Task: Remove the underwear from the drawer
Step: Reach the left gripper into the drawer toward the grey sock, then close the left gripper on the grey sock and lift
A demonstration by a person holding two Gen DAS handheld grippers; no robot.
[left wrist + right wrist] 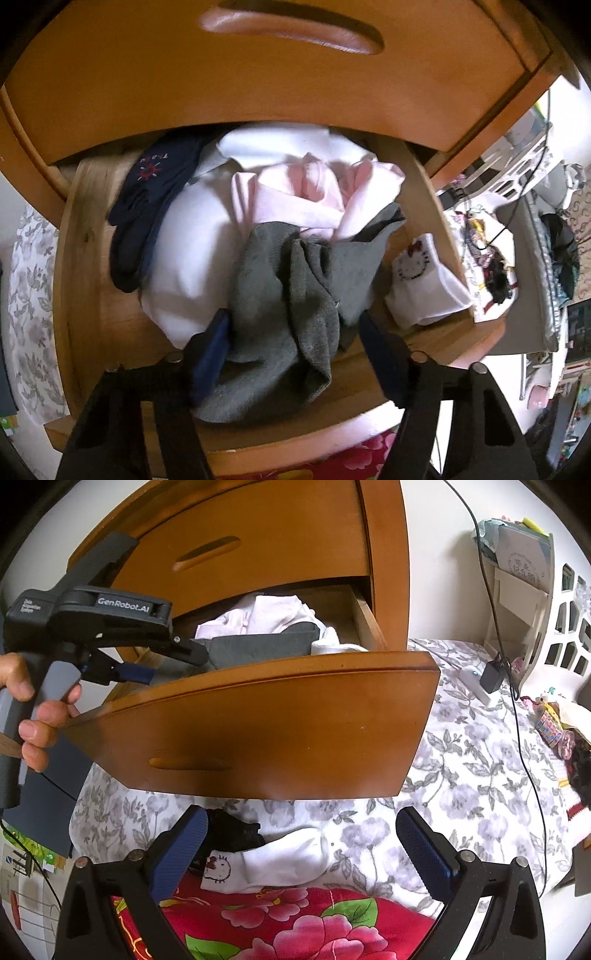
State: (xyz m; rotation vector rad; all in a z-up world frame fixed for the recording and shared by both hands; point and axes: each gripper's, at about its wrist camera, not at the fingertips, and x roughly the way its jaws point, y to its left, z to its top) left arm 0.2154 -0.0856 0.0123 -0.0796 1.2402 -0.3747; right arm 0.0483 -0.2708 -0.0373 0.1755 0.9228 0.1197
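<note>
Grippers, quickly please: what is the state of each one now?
Left gripper: jaws around the grey garment in the drawer; whether the grip is firm cannot be told.
Right gripper: open, holding nothing.

Wooden drawer is pulled open, curved front w/ a slot handle, stuffed w/ clothes. Grey underwear lies crumpled at the near edge, on top of the pile, bunched in folds btwn the blue pads of the left gripper. Behind it: pink piece, white fabric, navy item at left.
</note>
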